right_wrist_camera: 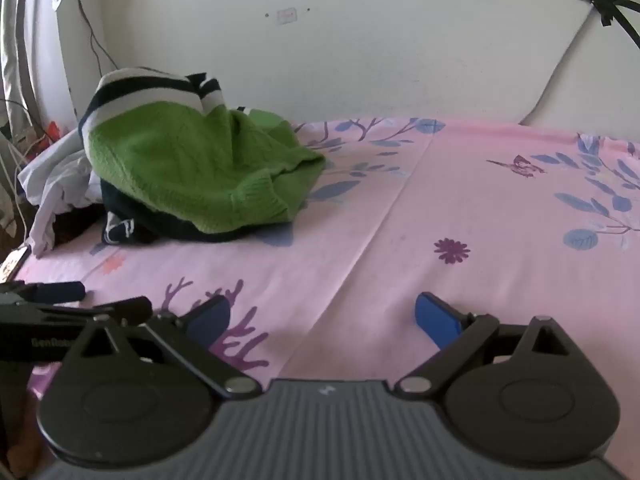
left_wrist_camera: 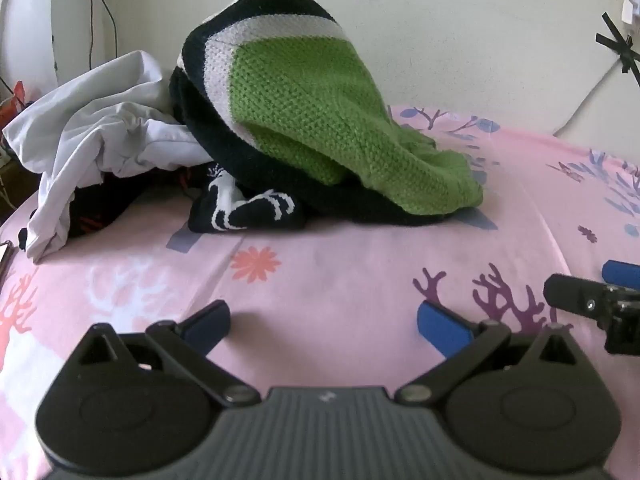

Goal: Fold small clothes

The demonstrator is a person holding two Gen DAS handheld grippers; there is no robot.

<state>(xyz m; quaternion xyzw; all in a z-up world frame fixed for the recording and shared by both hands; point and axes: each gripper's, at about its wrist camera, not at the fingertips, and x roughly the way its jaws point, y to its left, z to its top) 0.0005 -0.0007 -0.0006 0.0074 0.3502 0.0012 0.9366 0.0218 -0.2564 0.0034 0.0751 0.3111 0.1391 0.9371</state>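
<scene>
Both grippers hover over the pink patterned bedsheet [left_wrist_camera: 360, 264] with jaws spread wide and nothing between them. The left gripper [left_wrist_camera: 324, 320] faces the pile of clothes directly: a green, white and navy knitted sweater [left_wrist_camera: 304, 108] heaped on top, a white garment [left_wrist_camera: 108, 128] to its left, a dark patterned piece [left_wrist_camera: 244, 208] beneath. From the right gripper [right_wrist_camera: 324, 320], the sweater [right_wrist_camera: 192, 168] lies well ahead and to the left, apart from its fingers

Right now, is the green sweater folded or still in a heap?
Heaped, not folded: the green sweater sits bunched and humped atop other clothes, its hem crumpled on the pink sheet.
</scene>
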